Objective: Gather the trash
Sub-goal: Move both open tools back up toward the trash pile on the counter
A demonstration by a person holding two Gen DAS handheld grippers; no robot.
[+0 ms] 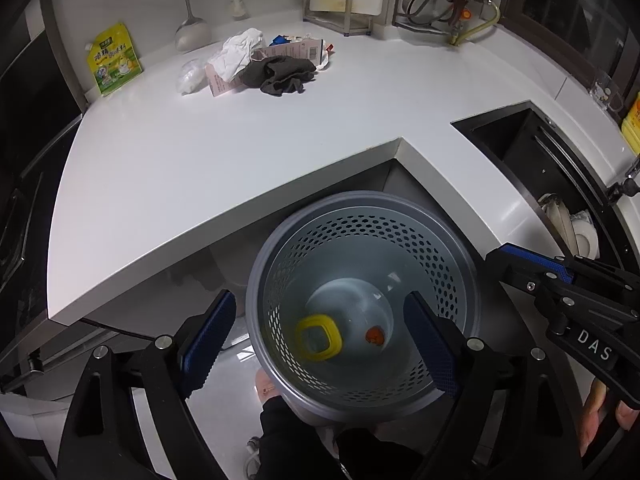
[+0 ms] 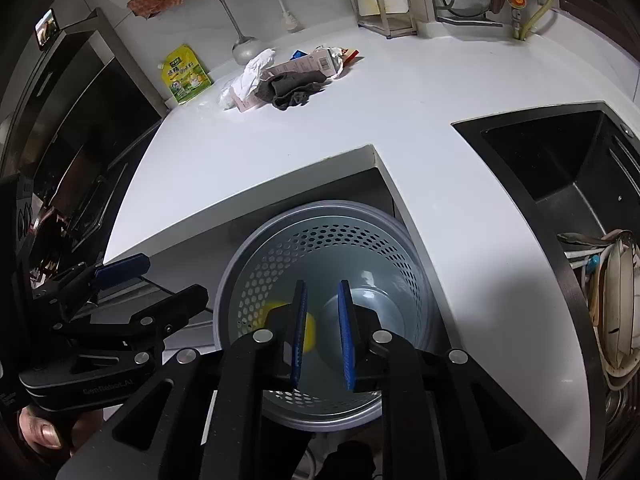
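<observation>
**Inspector:** State the position of your grippers.

**Operator:** Both of mine hung over the bin [image 1: 362,304], pointing steeply down into it. My left gripper [image 1: 320,340] stood wide apart, nothing between its blue pads [image 1: 208,340]. My right gripper [image 2: 322,336] showed a narrow gap between its pads [image 2: 345,332], with nothing gripped.

**Inspector:** Contents of the bin?

**Operator:** A yellow ring [image 1: 319,338] lay on the bottom, left of centre. A small red scrap [image 1: 375,336] lay to its right, apart from it. In the right wrist view my own left finger hid part of the ring.

**Inspector:** Where did the bin stand?

**Operator:** Below the counter [image 1: 200,152], at its inner corner, rim just under the edge.

**Inspector:** Trash remaining on the counter?

**Operator:** A heap near the back wall: crumpled white paper [image 1: 240,52], a pink carton [image 1: 288,54], a dark cloth [image 1: 280,74] lying against the carton, and a clear bag [image 1: 190,76] at the left end. A green pouch [image 1: 112,60] leaned against the wall, well left of the heap.

**Inspector:** Anything else?

**Operator:** The sink [image 2: 560,160] sat to the right, dishes [image 2: 612,304] stacked at its near end.
</observation>
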